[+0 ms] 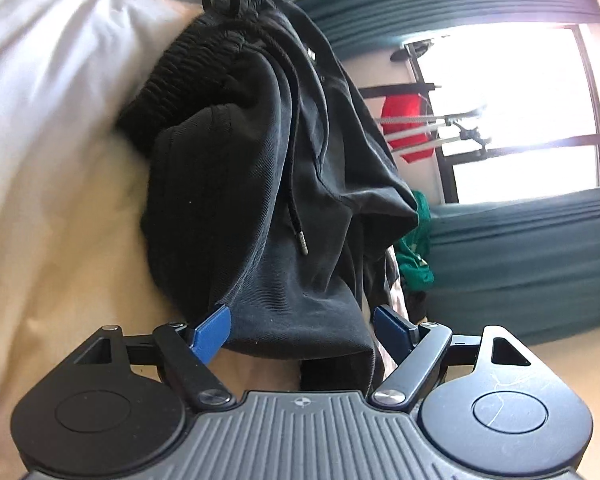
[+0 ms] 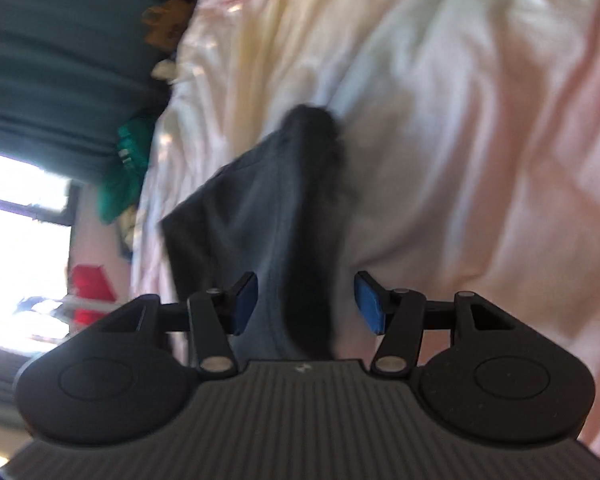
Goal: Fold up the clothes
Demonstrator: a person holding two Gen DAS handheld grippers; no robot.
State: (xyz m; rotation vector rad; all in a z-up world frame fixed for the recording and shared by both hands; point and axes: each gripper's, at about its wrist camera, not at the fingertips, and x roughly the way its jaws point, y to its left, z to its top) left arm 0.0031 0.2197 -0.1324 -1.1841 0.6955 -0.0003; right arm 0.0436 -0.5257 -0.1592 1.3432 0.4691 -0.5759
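Black drawstring pants [image 1: 260, 184] lie bunched on the cream bed sheet [image 1: 60, 200], ribbed waistband at the top, cord hanging down the middle. My left gripper [image 1: 302, 330] is open, its blue pads on either side of the lower edge of the fabric. In the right wrist view the same dark pants [image 2: 276, 216] stretch away over the sheet [image 2: 480, 140]. My right gripper [image 2: 308, 304] is open, with the cloth running between its blue pads, which stand apart from it.
Teal curtains [image 1: 520, 256] and a bright window [image 1: 512, 100] are beyond the bed edge. A green garment [image 1: 416, 248] and a red item [image 1: 408, 124] sit by the window. The green garment also shows in the right wrist view [image 2: 124, 172].
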